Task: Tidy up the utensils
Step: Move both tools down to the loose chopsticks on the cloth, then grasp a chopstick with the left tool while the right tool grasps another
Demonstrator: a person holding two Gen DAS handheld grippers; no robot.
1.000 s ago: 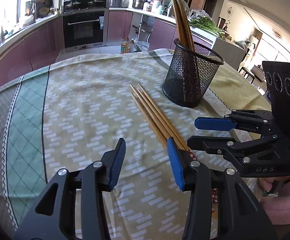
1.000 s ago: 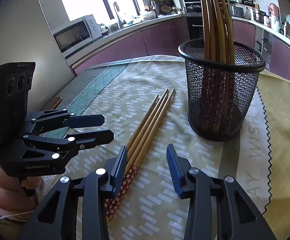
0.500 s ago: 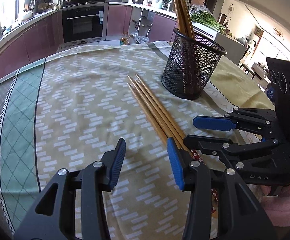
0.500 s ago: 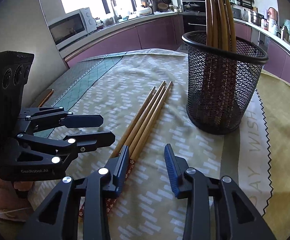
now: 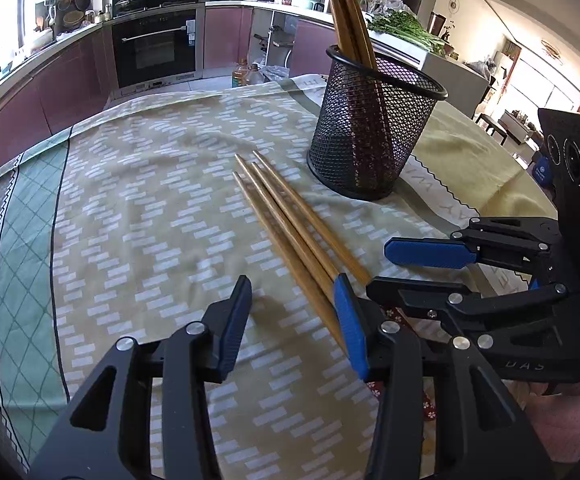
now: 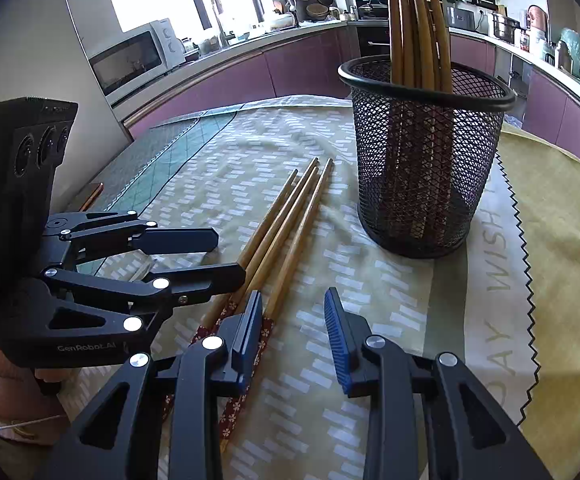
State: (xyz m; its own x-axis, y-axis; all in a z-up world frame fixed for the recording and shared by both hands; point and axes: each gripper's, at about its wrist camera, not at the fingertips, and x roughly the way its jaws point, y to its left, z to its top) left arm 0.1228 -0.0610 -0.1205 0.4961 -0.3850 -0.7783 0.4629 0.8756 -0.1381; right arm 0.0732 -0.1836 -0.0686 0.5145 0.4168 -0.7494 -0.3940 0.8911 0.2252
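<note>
Left wrist view: your left gripper (image 5: 290,320) is hovering with fingers part-open and empty, the loose chopsticks (image 5: 286,220) lying on the worktop (image 5: 130,200) beside the mesh holder (image 5: 374,128).

Right wrist view: your right gripper (image 6: 292,332) is closing, its fingers gripping nothing so far, beside the handle ends; shift it over one stick before pinching.

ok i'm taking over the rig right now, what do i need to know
Left gripper: open, empty, low over the cloth beside the loose chopsticks.
Right gripper: jaws closing, nothing between them yet; its left finger sits over the chopsticks' patterned ends.
Cup: upright on the cloth, just beyond the loose chopsticks' tips.
Done: several chopsticks already stand in the cup.
Left: four loose chopsticks lie side by side on the cloth; pick them up and drop them in the cup.
</note>
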